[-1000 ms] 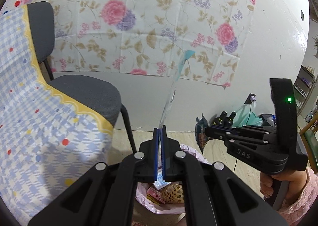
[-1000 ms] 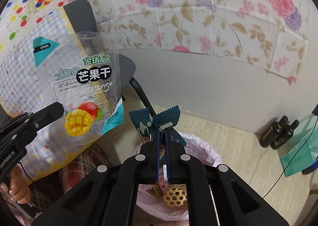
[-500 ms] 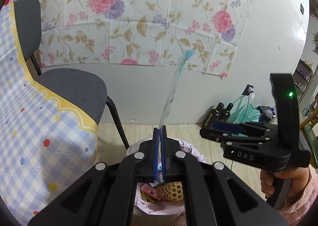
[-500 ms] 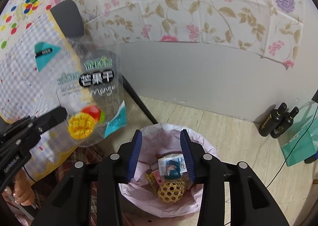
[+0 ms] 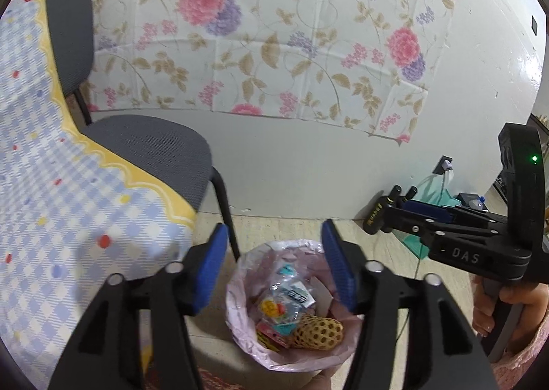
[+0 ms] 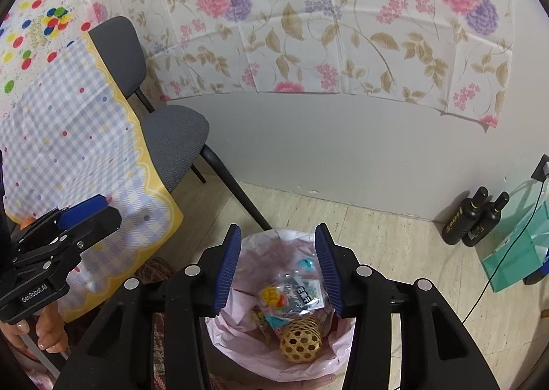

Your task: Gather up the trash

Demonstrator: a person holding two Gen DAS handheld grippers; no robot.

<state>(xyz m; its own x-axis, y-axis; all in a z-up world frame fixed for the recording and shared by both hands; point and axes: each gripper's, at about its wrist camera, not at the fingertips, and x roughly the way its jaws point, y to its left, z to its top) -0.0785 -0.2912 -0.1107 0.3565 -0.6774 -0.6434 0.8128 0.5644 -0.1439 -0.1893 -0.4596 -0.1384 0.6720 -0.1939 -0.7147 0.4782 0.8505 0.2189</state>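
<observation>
A bin lined with a pink bag (image 5: 240,290) (image 6: 219,328) stands on the floor below both grippers. The clear dried-mango bag (image 5: 284,300) (image 6: 295,294) lies inside it on other wrappers, beside a woven yellow ball (image 5: 319,333) (image 6: 302,340). My left gripper (image 5: 274,268) hangs over the bin, its jaws opening, nothing between the blue pads. My right gripper (image 6: 277,266) hovers over the bin too, jaws opening and bare. Each gripper shows in the other's view: the right one (image 5: 405,211) at the right, the left one (image 6: 89,215) at the lower left.
A grey chair (image 5: 147,146) (image 6: 171,146) stands left of the bin, next to a table's checked cloth (image 5: 68,218) (image 6: 68,136). Two dark bottles (image 6: 473,222) and a green bag (image 6: 518,249) sit by the wall at right. A floral sheet (image 6: 308,23) hangs on the wall.
Both grippers have opened. The right one let go of its teal wrapper first, then the left released the clear mango bag, which now lies in the bin.
</observation>
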